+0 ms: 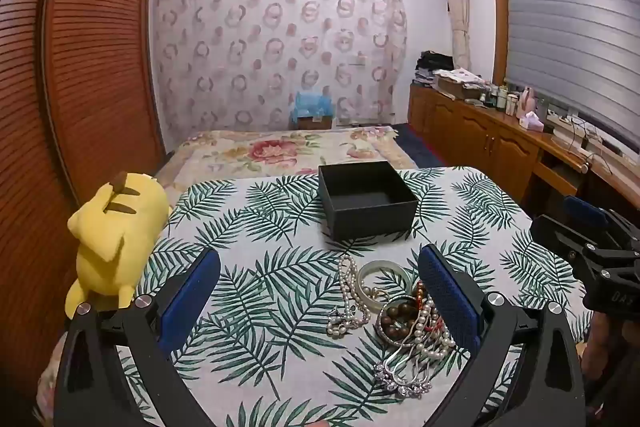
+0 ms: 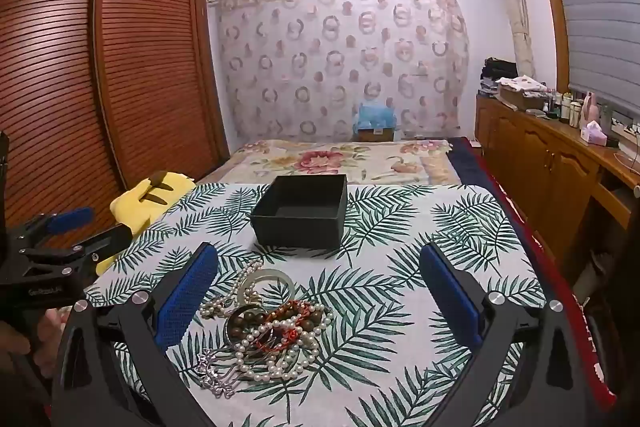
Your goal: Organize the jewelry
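A pile of jewelry (image 1: 404,323) lies on the leaf-print tablecloth (image 1: 260,227): pearl strands (image 1: 350,291), a pale jade bangle (image 1: 380,277), brown wooden beads (image 1: 396,313) and a silver rhinestone chain (image 1: 400,379). An open, empty black box (image 1: 366,201) stands behind it. My left gripper (image 1: 320,267) is open and empty, with the pile just inside its right finger. In the right wrist view the pile (image 2: 272,331) lies near the left finger of my right gripper (image 2: 320,267), which is open and empty. The box (image 2: 302,211) is beyond.
A yellow plush toy (image 1: 116,239) sits at the table's left edge. A bed (image 1: 280,151) lies behind the table, a wooden wardrobe (image 1: 80,67) to the left, and a cluttered wooden sideboard (image 1: 500,131) along the right wall.
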The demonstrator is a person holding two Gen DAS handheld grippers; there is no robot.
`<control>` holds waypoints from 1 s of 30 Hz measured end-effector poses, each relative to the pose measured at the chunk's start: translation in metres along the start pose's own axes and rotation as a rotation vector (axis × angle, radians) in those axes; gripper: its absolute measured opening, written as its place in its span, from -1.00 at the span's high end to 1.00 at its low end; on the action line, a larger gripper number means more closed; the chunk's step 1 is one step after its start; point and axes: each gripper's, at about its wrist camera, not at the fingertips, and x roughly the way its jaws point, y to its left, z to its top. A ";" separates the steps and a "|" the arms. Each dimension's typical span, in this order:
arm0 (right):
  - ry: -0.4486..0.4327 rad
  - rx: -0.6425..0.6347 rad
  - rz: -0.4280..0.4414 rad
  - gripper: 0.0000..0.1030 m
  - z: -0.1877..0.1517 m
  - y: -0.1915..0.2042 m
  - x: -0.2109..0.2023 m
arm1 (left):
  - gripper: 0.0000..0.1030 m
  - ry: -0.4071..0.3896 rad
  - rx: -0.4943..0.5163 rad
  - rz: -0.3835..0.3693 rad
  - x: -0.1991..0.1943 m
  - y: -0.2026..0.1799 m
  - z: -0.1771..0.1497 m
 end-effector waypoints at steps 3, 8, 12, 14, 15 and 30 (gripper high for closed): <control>0.001 -0.001 -0.003 -0.96 -0.001 0.001 -0.001 | -0.86 0.002 0.001 0.002 0.000 0.000 0.000; 0.013 0.013 0.005 -0.96 -0.001 -0.001 0.000 | -0.86 -0.002 -0.004 0.002 0.001 -0.001 0.000; 0.015 0.011 0.003 -0.96 0.000 -0.001 0.000 | -0.86 0.000 0.000 0.000 0.001 -0.001 0.000; 0.014 0.010 0.003 -0.96 0.000 -0.001 -0.001 | -0.86 -0.001 -0.002 -0.001 0.001 -0.001 0.000; 0.013 0.010 0.004 -0.96 0.000 0.000 -0.002 | -0.86 -0.003 -0.003 -0.002 0.000 0.000 0.000; 0.004 0.010 0.004 -0.96 0.004 0.002 -0.008 | -0.86 -0.006 -0.004 -0.003 0.001 -0.001 0.002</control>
